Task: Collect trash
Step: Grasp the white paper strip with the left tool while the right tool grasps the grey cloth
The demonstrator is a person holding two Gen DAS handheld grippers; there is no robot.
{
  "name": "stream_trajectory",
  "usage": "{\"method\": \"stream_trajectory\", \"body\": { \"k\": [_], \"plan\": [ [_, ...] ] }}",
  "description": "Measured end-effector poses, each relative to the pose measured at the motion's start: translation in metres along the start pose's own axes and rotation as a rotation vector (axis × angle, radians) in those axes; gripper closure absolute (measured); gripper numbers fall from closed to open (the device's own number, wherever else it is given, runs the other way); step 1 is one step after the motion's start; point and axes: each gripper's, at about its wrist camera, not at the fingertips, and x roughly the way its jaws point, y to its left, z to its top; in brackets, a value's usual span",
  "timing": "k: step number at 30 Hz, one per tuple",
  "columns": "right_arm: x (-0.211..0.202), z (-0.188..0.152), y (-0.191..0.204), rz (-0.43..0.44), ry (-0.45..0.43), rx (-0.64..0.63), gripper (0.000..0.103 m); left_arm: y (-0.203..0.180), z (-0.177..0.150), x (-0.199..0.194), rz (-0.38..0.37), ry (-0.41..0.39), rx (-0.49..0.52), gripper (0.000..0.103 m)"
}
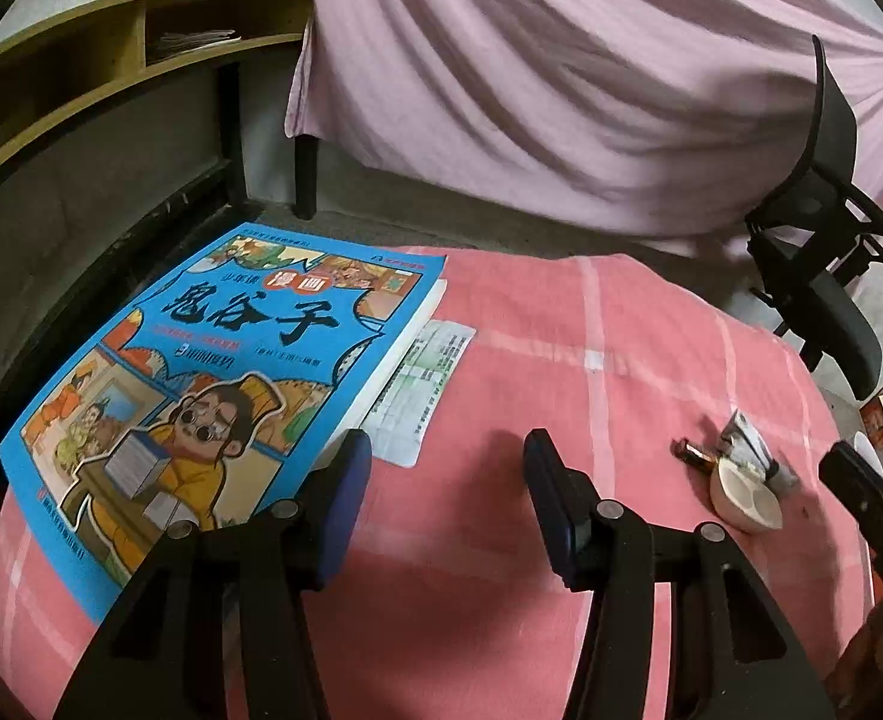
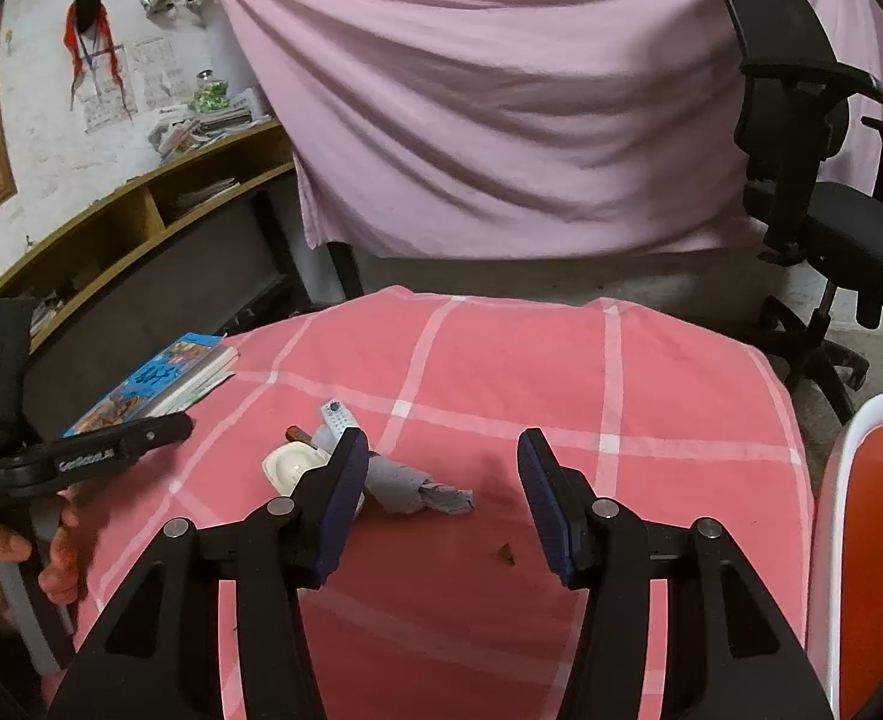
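A small heap of trash lies on the pink checked cloth (image 2: 561,372): a cream plastic cup (image 2: 288,468), a crumpled grey wrapper (image 2: 405,483) and a short brown piece (image 2: 297,435). My right gripper (image 2: 441,450) hovers open just in front of the heap, its left finger overlapping the cup, with nothing between the pads. In the left wrist view the same cup (image 1: 744,501) and wrapper (image 1: 753,444) sit far right. My left gripper (image 1: 447,450) stands open over bare cloth beside a blue comic book (image 1: 201,372), holding nothing.
A printed paper slip (image 1: 429,384) pokes out under the book. A white bin with an orange inside (image 2: 849,480) stands at the table's right. A tiny crumb (image 2: 506,553) lies on the cloth. Behind are a black office chair (image 2: 813,210), a pink drape (image 2: 501,120) and a wooden shelf (image 2: 141,204).
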Motion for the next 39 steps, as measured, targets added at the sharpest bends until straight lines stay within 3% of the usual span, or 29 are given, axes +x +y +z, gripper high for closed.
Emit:
{"method": "stream_trajectory", "body": {
  "k": [5,8,10,16,24,31,35,38,39],
  "plan": [
    [0.008,0.002,0.001,0.011,0.033,0.001,0.053,0.001,0.009,0.011,0.006,0.021,0.001,0.056],
    [0.020,0.002,0.002,0.043,0.081,0.002,0.067,0.001,0.011,0.013,0.019,0.023,0.004,0.059],
    [0.027,0.002,0.004,0.061,0.110,0.001,0.072,-0.001,0.012,0.015,0.033,0.027,0.007,0.064],
    [0.032,-0.001,0.008,0.072,0.146,-0.015,0.073,-0.005,0.018,0.028,0.090,0.044,0.036,0.084],
    [0.034,-0.003,0.006,0.093,0.171,0.003,0.073,-0.014,0.012,0.033,0.093,0.050,0.106,0.102],
    [0.032,-0.002,0.006,0.086,0.156,-0.002,0.078,-0.003,0.007,0.022,0.003,0.029,0.064,0.103],
    [0.032,-0.001,0.003,0.079,0.152,0.017,0.078,0.003,0.010,0.016,0.030,0.006,0.044,0.103],
    [0.032,-0.001,-0.003,0.075,0.146,0.048,0.078,-0.002,0.013,0.020,0.059,0.021,0.061,0.098],
    [0.031,0.000,-0.005,0.074,0.143,0.061,0.078,-0.004,0.014,0.022,0.066,0.027,0.067,0.092]
  ]
}}
